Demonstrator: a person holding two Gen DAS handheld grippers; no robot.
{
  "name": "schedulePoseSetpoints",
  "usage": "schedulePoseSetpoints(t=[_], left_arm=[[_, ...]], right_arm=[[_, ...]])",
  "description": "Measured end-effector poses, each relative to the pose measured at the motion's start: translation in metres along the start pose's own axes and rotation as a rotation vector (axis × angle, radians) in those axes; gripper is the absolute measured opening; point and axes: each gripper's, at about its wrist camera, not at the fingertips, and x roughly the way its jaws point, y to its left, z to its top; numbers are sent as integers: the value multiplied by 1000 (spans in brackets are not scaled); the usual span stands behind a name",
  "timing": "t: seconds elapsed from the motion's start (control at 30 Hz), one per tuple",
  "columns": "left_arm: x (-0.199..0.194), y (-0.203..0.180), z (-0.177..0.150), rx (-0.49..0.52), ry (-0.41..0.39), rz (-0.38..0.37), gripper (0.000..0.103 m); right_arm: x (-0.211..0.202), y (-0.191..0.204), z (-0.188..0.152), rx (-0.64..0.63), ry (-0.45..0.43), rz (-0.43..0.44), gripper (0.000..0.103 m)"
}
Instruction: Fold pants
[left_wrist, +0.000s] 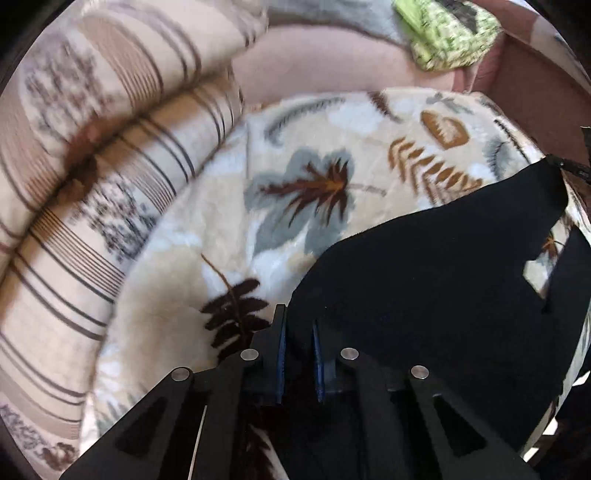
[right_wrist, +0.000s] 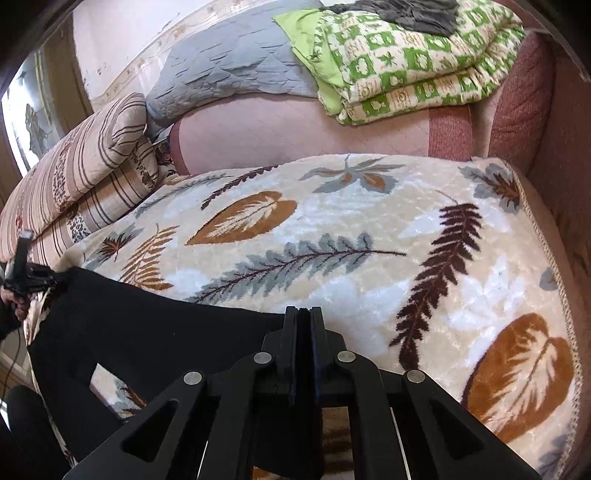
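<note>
Black pants (right_wrist: 147, 332) lie across the near side of a leaf-patterned blanket (right_wrist: 332, 240), the gap between the two legs showing low on the left. My right gripper (right_wrist: 304, 314) is shut on the pants' edge at one end. At the far left of the right wrist view, my left gripper (right_wrist: 61, 277), held by a hand (right_wrist: 14, 301), pinches the opposite corner. In the left wrist view the pants (left_wrist: 424, 277) spread to the right, and their edge runs between the blue pads (left_wrist: 281, 347) of my left gripper (left_wrist: 297, 317), which is shut on it.
Striped cushions (right_wrist: 85, 177) line the left side of the blanket (left_wrist: 207, 206). A folded green quilt (right_wrist: 406, 62) and a grey quilt (right_wrist: 229, 66) rest on the pink sofa back (right_wrist: 295, 129). A red armrest (right_wrist: 524, 92) bounds the right.
</note>
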Motion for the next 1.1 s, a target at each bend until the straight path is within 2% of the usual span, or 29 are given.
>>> schedulePoseSetpoints(t=[0.1,0.17,0.27,0.53,0.63,0.77,0.9,0.97,1.0,1.03,1.07,1.1], left_arm=[[-29,-11,-13,5,-65,10,10],[-49,-17,-31,-12,-111,1,9],[-68,-24,-63,-28,-140,-11,9],[-98,-46,-155,4,-74,-139,10],[-103,-48,-180,-24,-78,-174,10],[-103,-44,-195,-66,-87,-179,12],[-101,-40,-198,-89,-101,-180,13],[-100,-38,-200,-89,-98,-160,18],[-98,-36,-202,-91,-94,-145,27],[-98,-33,-205,-111,-89,-133,31],[-99,-29,-208,-132,-84,-113,41],[-101,-26,-211,-148,-81,-94,48]], right_arm=[[-17,7,-3,-57,-20,-2,4],[-32,13,-10,-104,-29,-3,4],[-61,18,-33,-188,-28,10,4],[-114,26,-115,-331,98,29,4],[-123,25,-135,-365,141,42,3],[-131,27,-149,-395,161,51,3],[-132,32,-158,-425,190,53,4],[-130,35,-161,-441,210,63,4],[-129,36,-165,-449,224,71,5],[-128,37,-168,-461,229,66,10],[-127,37,-172,-478,230,49,13],[-126,37,-176,-492,235,30,26]])
